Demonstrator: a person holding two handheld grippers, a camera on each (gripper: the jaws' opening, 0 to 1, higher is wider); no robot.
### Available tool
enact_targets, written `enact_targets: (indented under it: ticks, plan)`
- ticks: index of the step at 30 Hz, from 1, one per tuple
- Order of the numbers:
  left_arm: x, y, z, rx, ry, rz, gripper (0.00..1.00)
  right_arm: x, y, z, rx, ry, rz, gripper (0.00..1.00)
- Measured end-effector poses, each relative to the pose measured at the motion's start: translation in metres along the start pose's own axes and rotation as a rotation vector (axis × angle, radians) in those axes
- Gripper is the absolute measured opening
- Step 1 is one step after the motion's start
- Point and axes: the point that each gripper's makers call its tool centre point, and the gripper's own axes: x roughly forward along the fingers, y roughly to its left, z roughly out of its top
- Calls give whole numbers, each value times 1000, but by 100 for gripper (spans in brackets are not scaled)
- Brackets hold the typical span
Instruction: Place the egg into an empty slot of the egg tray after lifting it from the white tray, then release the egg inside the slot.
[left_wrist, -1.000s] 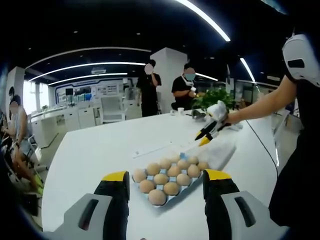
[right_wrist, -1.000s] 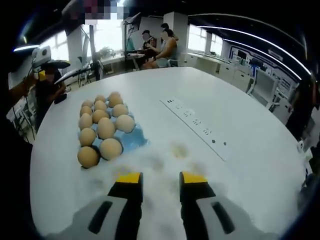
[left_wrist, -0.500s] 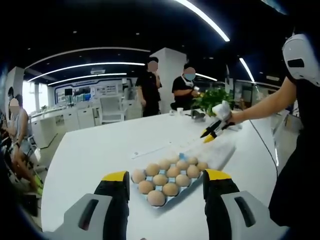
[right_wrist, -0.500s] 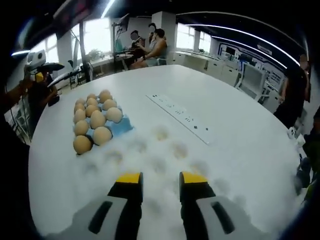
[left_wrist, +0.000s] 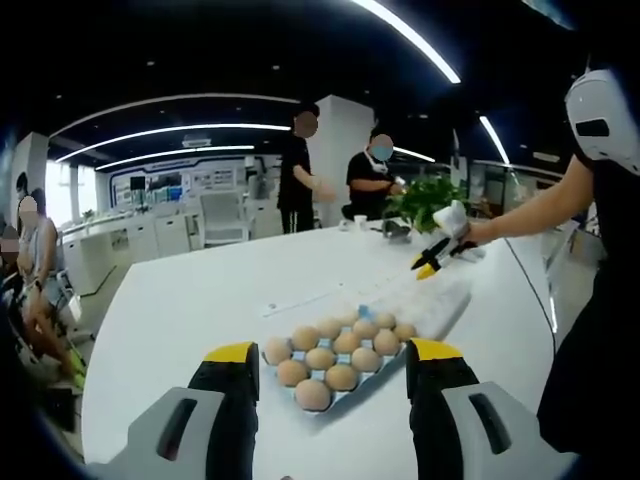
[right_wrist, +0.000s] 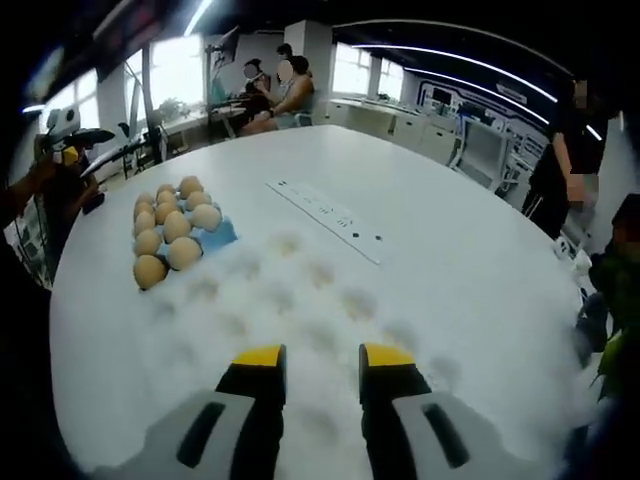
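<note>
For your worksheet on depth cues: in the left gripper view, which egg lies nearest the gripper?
The egg at the blue tray's near corner, lowest in view, between the left gripper's jaws; the others lie behind.

Long ceiling light strips (left_wrist: 410, 38) light the room from above, and windows (right_wrist: 170, 75) glow far ahead of the right hand-held gripper. The white bench (right_wrist: 450, 270) glares, washing out the white tray (right_wrist: 300, 310) just ahead. Edges bend and darken.

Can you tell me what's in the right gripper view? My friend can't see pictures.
The right gripper, yellow-tipped jaws open and empty, hovers over a white tray of empty dimples on a big white table. To the left sits a blue egg tray packed with brown eggs, one corner slot free. A flat white power strip lies behind the trays.
</note>
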Motion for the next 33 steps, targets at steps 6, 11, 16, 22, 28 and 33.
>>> enact_targets:
  ticks: [6, 11, 16, 22, 28, 33]
  plan:
    - [0, 0, 0, -2, -2, 0, 60, -11, -12, -9, 18, 6, -36, 29]
    - [1, -1, -1, -2, 1, -2, 59, -17, -21, -20, 41, 19, -63, 29]
    - [1, -1, -1, -3, 3, -3, 59, -21, -28, -27, 48, 31, -83, 29]
    - [1, -2, -1, -4, 3, -3, 59, -25, -43, -29, 48, 31, -133, 28]
    - [1, -1, -1, -5, 4, -2, 59, -25, -57, -42, 41, 70, -178, 28]
    - [0, 0, -2, -6, 4, 1, 59, -21, -57, -49, 26, 103, -174, 27]
